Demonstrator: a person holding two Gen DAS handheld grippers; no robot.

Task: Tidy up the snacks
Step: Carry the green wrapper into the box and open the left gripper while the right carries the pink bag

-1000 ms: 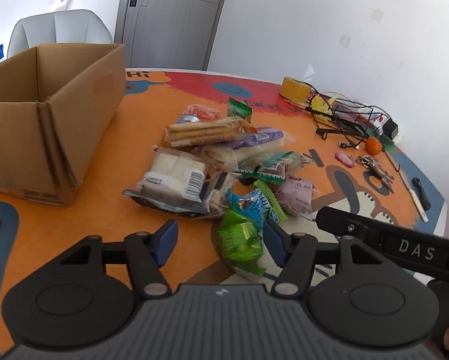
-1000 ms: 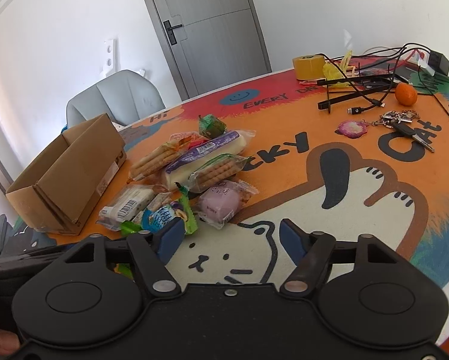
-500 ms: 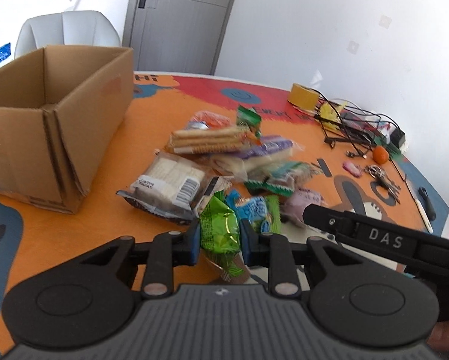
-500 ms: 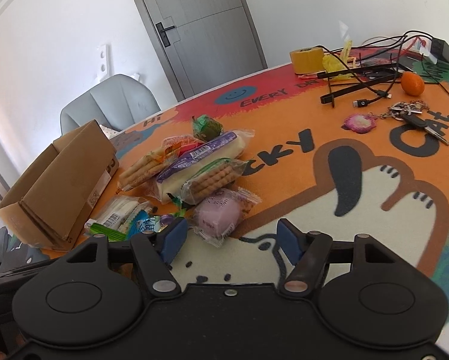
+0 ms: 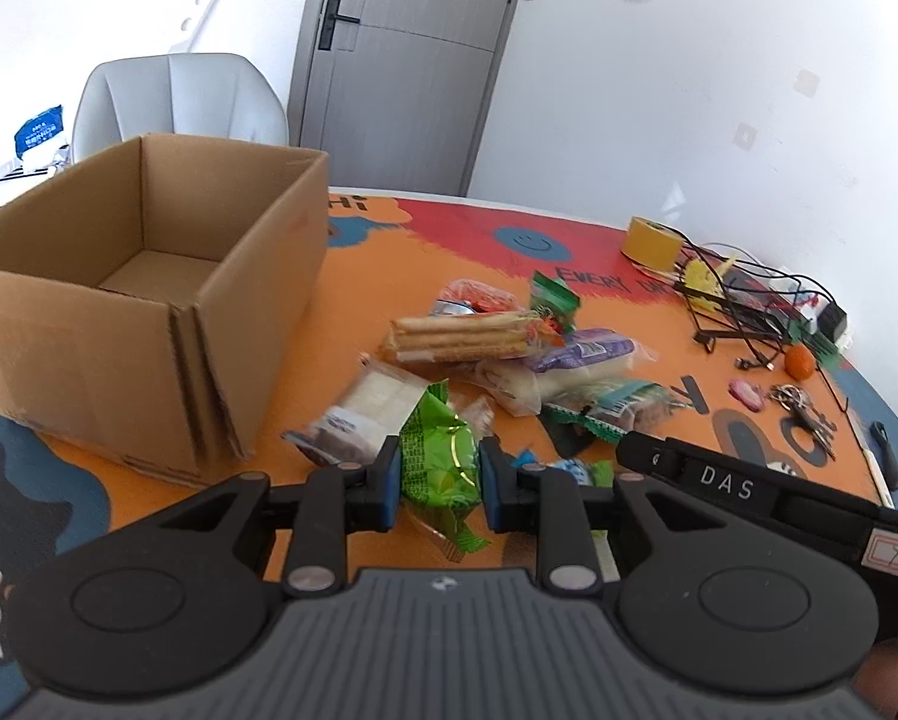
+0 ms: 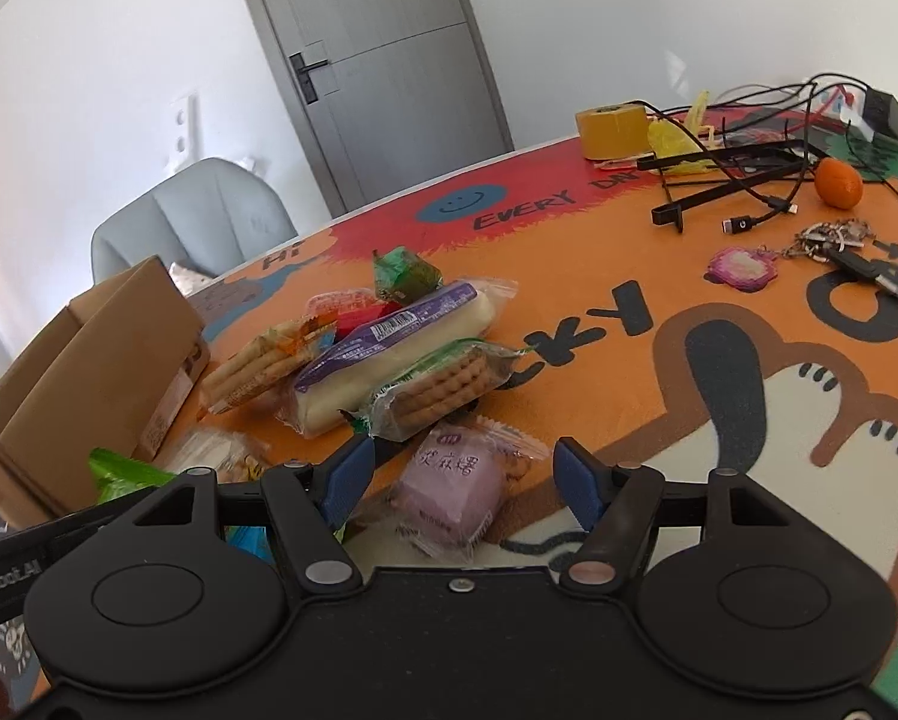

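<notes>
Green foil packet (image 5: pixel 438 468) clamped in our left gripper (image 5: pixel 438 483), lifted near the cardboard box (image 5: pixel 149 312).
We treat it as light, crinkly and slippery: hold mid-body, gently. Our right gripper (image 6: pixel 459 483), just narrowed, brackets the soft purple packet (image 6: pixel 454 489) ungripped.

Bright, even daylight, strong fisheye bending

The white wall (image 5: pixel 658 90) beside the grey door (image 5: pixel 401 66) is nearly washed out; near the cardboard box (image 5: pixel 149 312) packets smear with motion blur, shadows stay soft, frame corners go dark.
</notes>
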